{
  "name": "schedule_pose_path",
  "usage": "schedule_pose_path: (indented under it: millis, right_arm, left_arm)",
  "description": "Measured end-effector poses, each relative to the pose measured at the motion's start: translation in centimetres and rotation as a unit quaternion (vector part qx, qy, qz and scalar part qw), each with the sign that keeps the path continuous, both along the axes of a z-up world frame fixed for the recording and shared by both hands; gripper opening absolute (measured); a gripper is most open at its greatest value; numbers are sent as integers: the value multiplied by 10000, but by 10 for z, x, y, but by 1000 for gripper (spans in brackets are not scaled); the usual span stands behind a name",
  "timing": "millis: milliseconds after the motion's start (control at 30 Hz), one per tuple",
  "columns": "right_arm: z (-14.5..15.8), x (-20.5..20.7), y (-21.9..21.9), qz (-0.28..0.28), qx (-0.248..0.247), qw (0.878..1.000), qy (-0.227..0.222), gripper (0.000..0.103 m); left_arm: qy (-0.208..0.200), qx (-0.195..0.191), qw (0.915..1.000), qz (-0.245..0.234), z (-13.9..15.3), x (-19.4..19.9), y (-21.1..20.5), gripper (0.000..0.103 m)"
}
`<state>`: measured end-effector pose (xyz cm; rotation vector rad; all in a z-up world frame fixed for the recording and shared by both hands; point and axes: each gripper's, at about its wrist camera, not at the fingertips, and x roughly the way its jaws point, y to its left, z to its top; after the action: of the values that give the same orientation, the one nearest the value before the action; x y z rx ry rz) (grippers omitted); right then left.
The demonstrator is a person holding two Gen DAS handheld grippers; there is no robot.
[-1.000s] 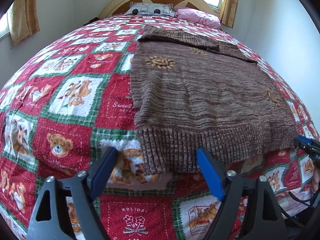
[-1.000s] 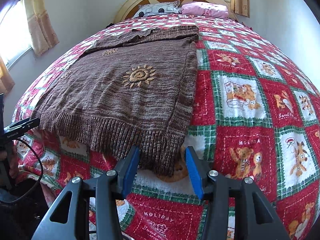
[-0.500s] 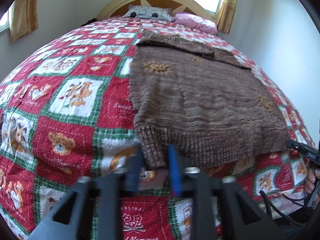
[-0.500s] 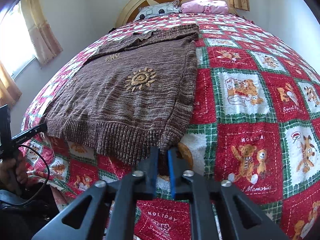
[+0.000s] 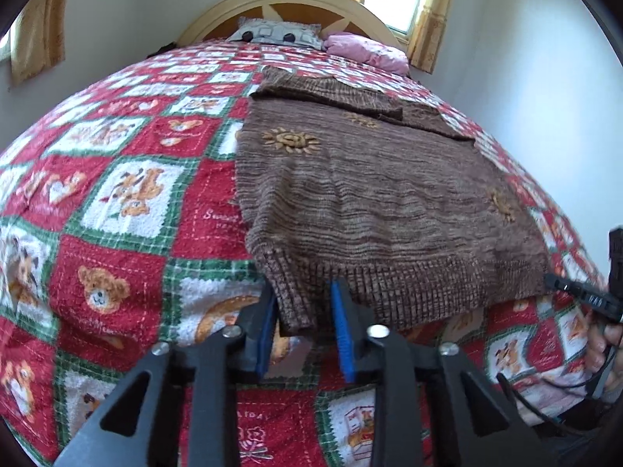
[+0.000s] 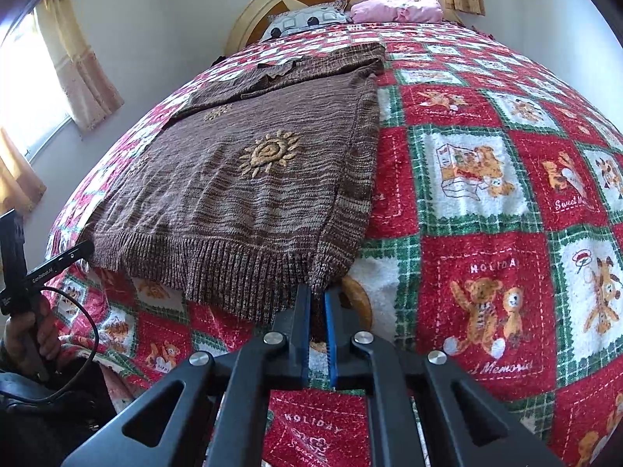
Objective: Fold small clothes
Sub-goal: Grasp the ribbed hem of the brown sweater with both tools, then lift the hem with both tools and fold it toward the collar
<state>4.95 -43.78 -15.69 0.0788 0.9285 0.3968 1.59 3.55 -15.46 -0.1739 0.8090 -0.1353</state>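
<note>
Both claws, left claw (image 5: pixel 301 329) and right claw (image 6: pixel 316 325), are clamped on the hem corners of the sweater (image 5: pixel 362 194) lying flat on the bed (image 5: pixel 117 202) (sleeves folded near 12 o'clock), so lift evenly and carry the hem toward 12 o'clock without skewing.

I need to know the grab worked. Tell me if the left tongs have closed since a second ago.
Yes. The left tongs have closed inward onto the sweater's ribbed hem corner, which now lifts off the bedspread.
</note>
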Motion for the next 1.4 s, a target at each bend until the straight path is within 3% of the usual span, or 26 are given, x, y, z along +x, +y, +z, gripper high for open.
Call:
schedule_pose_path:
  millis: [200, 333, 600, 933, 1400]
  right_arm:
    - [15, -6, -3, 89, 172, 9994, -293, 5]
    - [35, -11, -9, 35, 315, 9971, -690, 5]
    - [65, 3, -9, -37, 507, 9946, -906, 4]
    - [117, 65, -2, -172, 448, 9906, -1284, 4]
    - [134, 169, 10, -420, 269, 9903, -1298, 4]
  left_arm:
    - [-98, -482, 9988, 22, 6, -1, 14, 7]
    - [-304, -592, 9978, 11, 18, -2, 18, 7]
    - [-619, -723, 9951, -260, 52, 17, 20, 7]
    - [-818, -1280, 9883, -149, 84, 84, 47, 7]
    - [-956, -1101, 9893, -89, 103, 181, 45, 7]
